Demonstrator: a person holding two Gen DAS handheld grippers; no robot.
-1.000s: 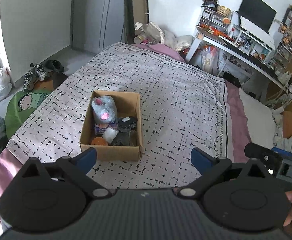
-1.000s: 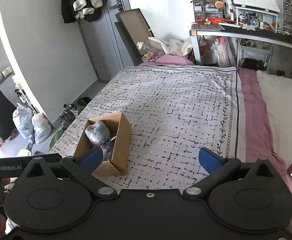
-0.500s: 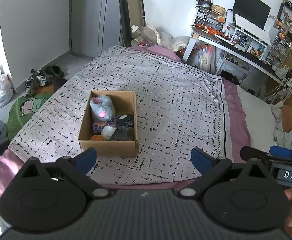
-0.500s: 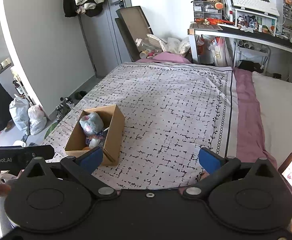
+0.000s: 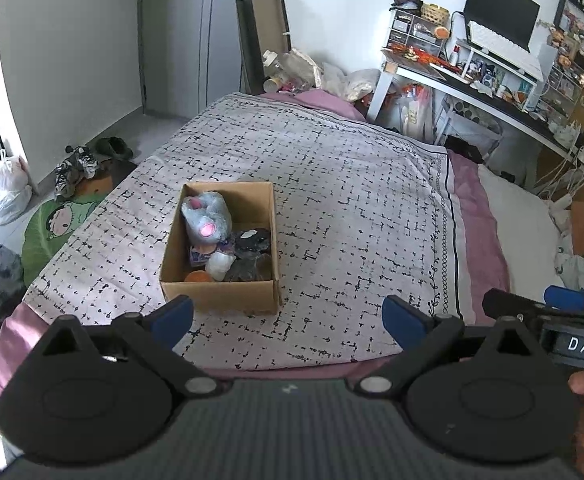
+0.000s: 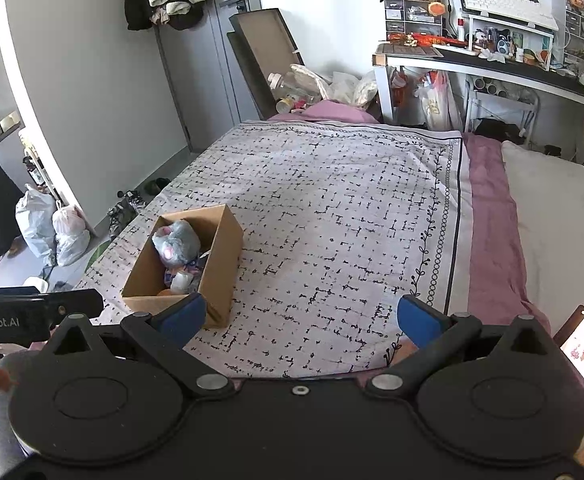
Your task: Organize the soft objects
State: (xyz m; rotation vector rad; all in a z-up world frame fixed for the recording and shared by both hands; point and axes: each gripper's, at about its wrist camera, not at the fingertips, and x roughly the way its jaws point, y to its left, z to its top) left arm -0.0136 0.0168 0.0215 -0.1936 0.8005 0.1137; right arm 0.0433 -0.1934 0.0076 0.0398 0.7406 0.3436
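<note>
You stood at the foot of a bed [image 5: 332, 184] in a cluttered bedroom, its grey cover printed with short black dashes. On that cover, at about ten o'clock from your left gripper [image 5: 287, 316], sat an open cardboard box [image 5: 219, 300], well short of the far end of the bed. Inside it the soft things lay packed together: a grey plush toy [image 5: 207, 216] with a pink spot leaned against the far left wall, a dark bundle [image 5: 251, 240] sat to its right, and a small white piece [image 5: 219, 264] and an orange one [image 5: 196, 277] lay by the near wall. In your right wrist view the same box [image 6: 219, 248] sat at ten o'clock from your right gripper [image 6: 300, 314], with the plush [image 6: 175, 240] showing over the rim.

Both grippers hung above the near edge of the bed with their blue-tipped fingers [image 5: 171, 316] spread wide and nothing between them, neither touching the box.

Farther out, a pillow [image 6: 552, 216] lay at two o'clock, a desk [image 6: 492, 64] crowded with small things stood at one o'clock, and a grey door [image 6: 195, 60] stood at eleven. Shoes [image 5: 75, 164] and white bags [image 5: 7, 192] sat on the floor at nine o'clock.
</note>
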